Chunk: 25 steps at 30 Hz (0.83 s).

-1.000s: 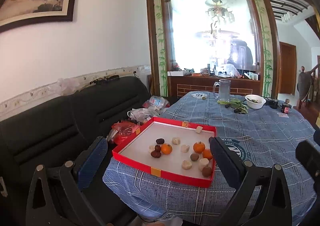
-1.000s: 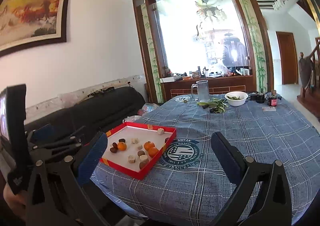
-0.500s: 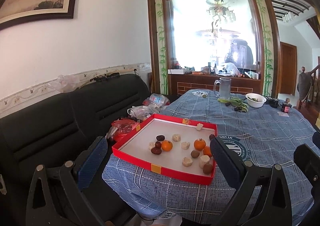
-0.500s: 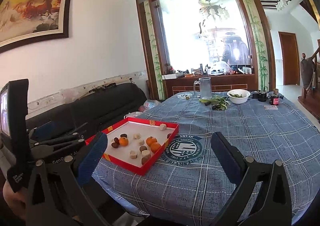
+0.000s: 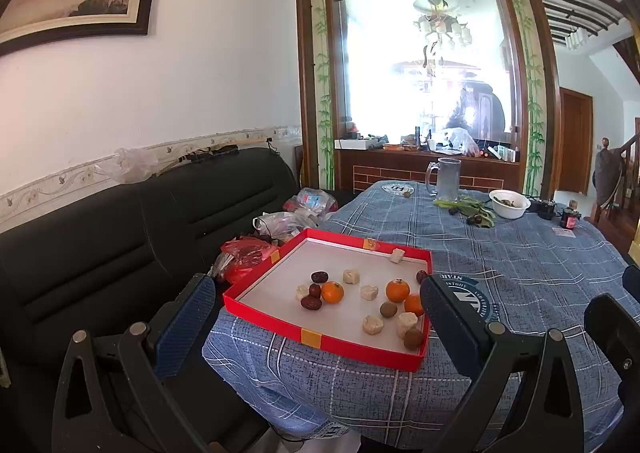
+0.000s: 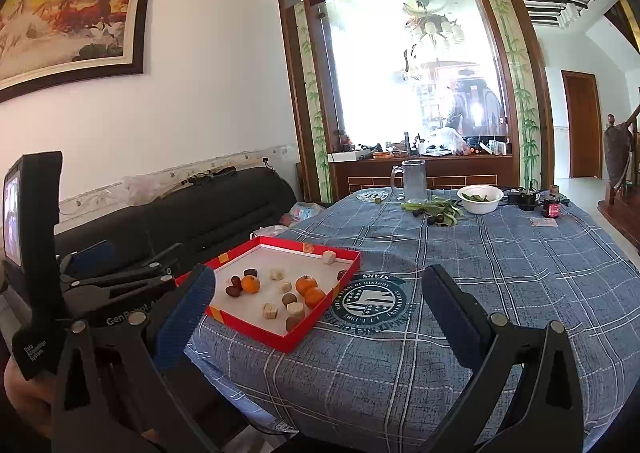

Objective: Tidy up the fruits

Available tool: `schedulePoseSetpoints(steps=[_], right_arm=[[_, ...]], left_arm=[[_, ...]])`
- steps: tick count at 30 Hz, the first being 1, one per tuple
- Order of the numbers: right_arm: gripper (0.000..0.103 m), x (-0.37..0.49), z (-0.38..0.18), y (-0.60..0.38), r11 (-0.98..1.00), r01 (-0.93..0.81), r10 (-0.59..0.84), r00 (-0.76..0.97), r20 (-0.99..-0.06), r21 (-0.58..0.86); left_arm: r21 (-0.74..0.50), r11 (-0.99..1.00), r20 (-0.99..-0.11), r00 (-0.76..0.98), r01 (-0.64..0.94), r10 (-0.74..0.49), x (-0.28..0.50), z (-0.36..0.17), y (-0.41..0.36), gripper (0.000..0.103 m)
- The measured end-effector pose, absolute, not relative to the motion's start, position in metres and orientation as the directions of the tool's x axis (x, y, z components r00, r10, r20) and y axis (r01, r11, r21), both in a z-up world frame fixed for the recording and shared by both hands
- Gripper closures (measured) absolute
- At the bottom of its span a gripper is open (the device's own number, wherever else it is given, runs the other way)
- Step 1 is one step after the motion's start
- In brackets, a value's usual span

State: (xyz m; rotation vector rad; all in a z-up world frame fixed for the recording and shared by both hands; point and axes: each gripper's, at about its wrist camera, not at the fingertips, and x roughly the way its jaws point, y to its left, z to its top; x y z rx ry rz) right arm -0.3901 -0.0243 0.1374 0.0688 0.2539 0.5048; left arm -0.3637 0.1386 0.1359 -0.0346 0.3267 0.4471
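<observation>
Both claws wide open, nothing between the fingers. Left gripper (image 5: 316,317) hangs short of the table edge, lined up on the red tray (image 5: 320,337); right gripper (image 6: 320,313) hangs off the same edge, to the right of the tray, over the round emblem (image 6: 370,303) printed on the blue plaid tablecloth (image 6: 500,273). Tray sits at the near-left corner of the table, just beside the emblem. Inside the tray: three oranges (image 5: 333,291), dark red dates (image 5: 319,276) left of them, pale chunks (image 5: 373,325) scattered, and brownish round fruits (image 5: 388,309) toward the tray's near-right corner. One pale chunk rests against the tray's far wall. Far past the tray: glass mug (image 5: 447,179), white bowl (image 5: 509,204), green leaves (image 5: 472,209) between them. Black sofa (image 5: 120,245) left of the tray, plastic bags (image 5: 280,221) on it.
</observation>
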Motion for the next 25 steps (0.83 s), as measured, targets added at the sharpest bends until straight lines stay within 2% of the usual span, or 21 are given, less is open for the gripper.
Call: schedulePoseSetpoints(steps=[20,25], right_arm=[[0.000,-0.3868,0.1356,-0.0229,0.866,-0.486,0.500,0.832,-0.241,0.117],[0.000,-0.3821,0.1327,-0.0230,0.861,-0.495,0.509,0.826,-0.243,0.118]], left_arm=[[0.028,0.902,-0.315,0.853,-0.430,0.416,-0.3653,0.1379,0.1414,0.000],[0.007,0.910,-0.258,0.879,-0.414,0.402,-0.3685,0.1435,0.1392,0.000]])
